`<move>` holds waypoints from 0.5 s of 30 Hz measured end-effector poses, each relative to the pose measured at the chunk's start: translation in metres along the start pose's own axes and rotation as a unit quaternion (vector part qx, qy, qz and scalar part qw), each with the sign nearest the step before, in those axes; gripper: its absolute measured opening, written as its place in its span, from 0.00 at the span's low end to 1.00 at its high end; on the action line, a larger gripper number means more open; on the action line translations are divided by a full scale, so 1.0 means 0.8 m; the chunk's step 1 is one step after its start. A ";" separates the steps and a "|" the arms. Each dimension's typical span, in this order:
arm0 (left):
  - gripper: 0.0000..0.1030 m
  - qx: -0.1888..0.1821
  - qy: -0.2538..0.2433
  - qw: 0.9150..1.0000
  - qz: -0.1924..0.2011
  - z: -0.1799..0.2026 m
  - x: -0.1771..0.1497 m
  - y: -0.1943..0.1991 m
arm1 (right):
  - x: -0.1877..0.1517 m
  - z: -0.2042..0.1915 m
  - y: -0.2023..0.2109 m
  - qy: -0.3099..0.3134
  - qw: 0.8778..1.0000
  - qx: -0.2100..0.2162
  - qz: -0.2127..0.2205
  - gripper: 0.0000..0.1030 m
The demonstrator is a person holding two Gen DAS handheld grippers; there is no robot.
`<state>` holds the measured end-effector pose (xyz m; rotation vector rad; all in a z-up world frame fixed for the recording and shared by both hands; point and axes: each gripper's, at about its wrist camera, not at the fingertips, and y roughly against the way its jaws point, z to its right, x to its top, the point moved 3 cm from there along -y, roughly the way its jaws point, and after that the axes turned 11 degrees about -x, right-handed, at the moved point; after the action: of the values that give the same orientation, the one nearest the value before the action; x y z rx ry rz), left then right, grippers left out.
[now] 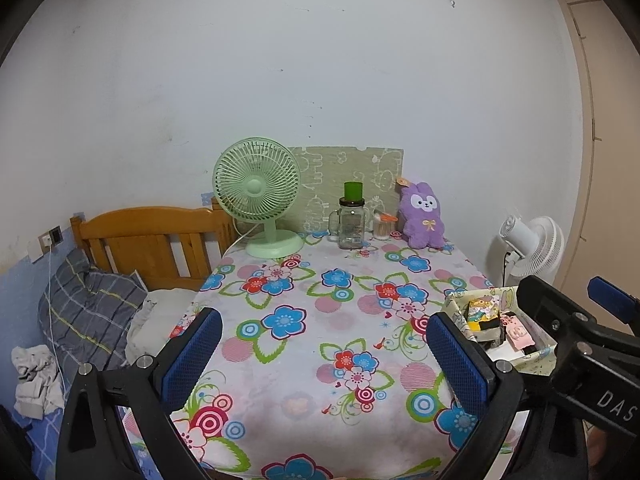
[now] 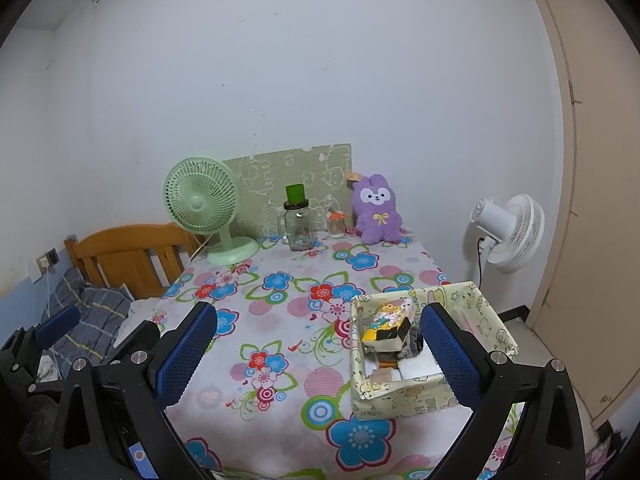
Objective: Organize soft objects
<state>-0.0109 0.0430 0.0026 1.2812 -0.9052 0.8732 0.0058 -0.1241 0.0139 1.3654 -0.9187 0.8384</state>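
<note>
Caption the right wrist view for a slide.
Open right hand-held gripper above a floral tablecloth, a patterned box of folded soft items near its right finger.

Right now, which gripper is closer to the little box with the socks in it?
Right. The right gripper has one finger just in front of the box; the left gripper hangs beside it over the flowered tablecloth.
</note>
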 end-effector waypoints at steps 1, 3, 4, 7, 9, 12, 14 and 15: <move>1.00 0.000 0.001 1.000 0.000 0.000 0.000 0.000 | 0.000 0.000 0.000 -0.001 1.000 0.000 0.001 1.00; 1.00 0.000 0.000 1.000 0.001 0.000 0.000 0.001 | 0.000 0.001 0.000 -0.001 1.000 0.000 0.001 1.00; 1.00 0.000 0.000 1.000 0.000 -0.001 0.000 0.000 | 0.000 0.001 0.000 0.000 1.000 -0.001 0.001 1.00; 1.00 0.000 0.000 1.000 -0.001 -0.001 0.000 0.001 | 0.001 0.002 -0.001 0.003 1.000 -0.001 0.001 1.00; 1.00 0.000 0.000 1.000 0.000 0.000 0.000 0.000 | 0.001 0.002 -0.001 0.002 1.000 -0.001 0.001 1.00; 1.00 0.000 0.001 1.000 0.000 -0.001 -0.001 0.000 | 0.001 0.002 -0.001 0.002 1.000 -0.002 0.002 1.00; 1.00 0.000 0.001 1.000 0.001 -0.001 -0.001 0.001 | 0.001 0.002 -0.001 0.003 1.000 -0.002 0.003 1.00; 1.00 -0.001 0.000 1.000 0.000 -0.001 -0.001 0.000 | 0.001 0.002 -0.002 0.003 1.000 -0.003 0.003 1.00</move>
<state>-0.0114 0.0435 0.0022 1.2797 -0.9053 0.8732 0.0074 -0.1254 0.0142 1.3555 -0.9197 0.8439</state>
